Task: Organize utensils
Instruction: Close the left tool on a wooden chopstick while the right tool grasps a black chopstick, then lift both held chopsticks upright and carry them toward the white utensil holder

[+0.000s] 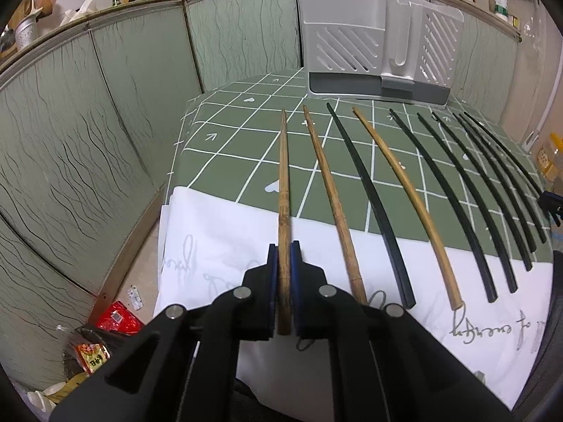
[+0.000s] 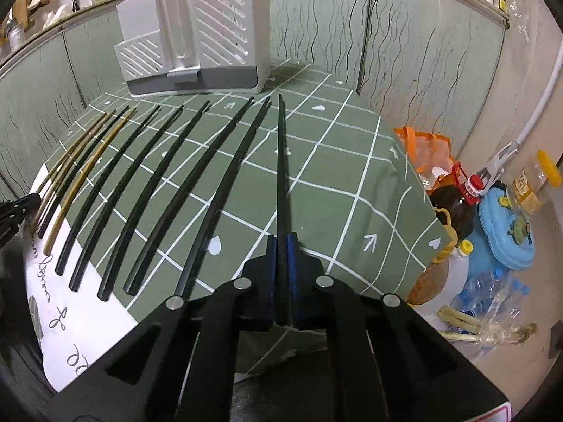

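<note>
On the checked cloth [image 1: 246, 161], left tongs [image 1: 284, 246] clamp one wooden chopstick [image 1: 283, 161], right tongs [image 2: 281, 239] one black chopstick [image 2: 280, 147]

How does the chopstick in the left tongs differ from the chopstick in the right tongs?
The wooden chopstick in the left tongs is brown with a rough grain; the black chopstick in the right tongs is dark and smooth. The first lies at the row's left end, the second at its right. Both are clamped near their thick ends.
</note>
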The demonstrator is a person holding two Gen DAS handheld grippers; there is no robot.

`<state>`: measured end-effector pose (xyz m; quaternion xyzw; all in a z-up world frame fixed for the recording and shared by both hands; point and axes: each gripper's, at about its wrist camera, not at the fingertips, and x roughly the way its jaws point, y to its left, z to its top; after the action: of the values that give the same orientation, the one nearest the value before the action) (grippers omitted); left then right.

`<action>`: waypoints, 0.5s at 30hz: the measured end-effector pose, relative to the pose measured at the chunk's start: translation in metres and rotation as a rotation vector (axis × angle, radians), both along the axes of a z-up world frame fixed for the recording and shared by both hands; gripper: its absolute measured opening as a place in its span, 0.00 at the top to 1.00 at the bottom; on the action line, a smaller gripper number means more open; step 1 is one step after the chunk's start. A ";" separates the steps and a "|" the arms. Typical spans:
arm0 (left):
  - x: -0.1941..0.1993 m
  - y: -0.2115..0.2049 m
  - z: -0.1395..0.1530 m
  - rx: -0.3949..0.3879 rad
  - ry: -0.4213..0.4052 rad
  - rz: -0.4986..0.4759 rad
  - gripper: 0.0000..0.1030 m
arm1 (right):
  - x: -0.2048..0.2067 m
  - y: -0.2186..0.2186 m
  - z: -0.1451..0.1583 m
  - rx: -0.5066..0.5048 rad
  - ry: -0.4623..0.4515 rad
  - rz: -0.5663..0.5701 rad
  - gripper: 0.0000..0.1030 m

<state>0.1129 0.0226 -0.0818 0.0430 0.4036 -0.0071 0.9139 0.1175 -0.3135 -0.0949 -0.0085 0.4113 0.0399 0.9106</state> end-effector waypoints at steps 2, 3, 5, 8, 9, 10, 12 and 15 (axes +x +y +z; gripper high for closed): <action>-0.003 0.004 0.004 -0.015 -0.011 0.005 0.92 | -0.003 -0.001 0.004 0.007 -0.011 0.004 0.94; -0.004 0.005 0.005 -0.015 -0.013 0.007 0.92 | -0.004 -0.001 0.007 0.009 -0.015 0.008 0.94; -0.006 0.008 0.011 -0.032 -0.018 0.006 0.92 | -0.006 -0.001 0.010 0.015 -0.019 0.011 0.94; -0.010 0.009 0.018 -0.032 -0.030 0.000 0.92 | -0.007 -0.001 0.015 0.027 -0.018 0.019 0.94; -0.011 0.010 0.020 -0.032 -0.033 -0.002 0.92 | -0.008 -0.001 0.017 0.032 -0.018 0.023 0.94; -0.012 0.010 0.023 -0.035 -0.036 -0.007 0.92 | -0.008 0.000 0.018 0.032 -0.020 0.026 0.94; -0.014 0.010 0.026 -0.043 -0.040 -0.012 0.92 | -0.009 0.001 0.019 0.036 -0.020 0.027 0.94; -0.016 0.011 0.029 -0.053 -0.044 -0.019 0.92 | -0.010 0.000 0.021 0.047 -0.023 0.026 0.94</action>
<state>0.0972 0.0332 -0.0531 0.0230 0.3828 -0.0256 0.9232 0.1073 -0.3132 -0.0742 0.0072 0.3995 0.0612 0.9147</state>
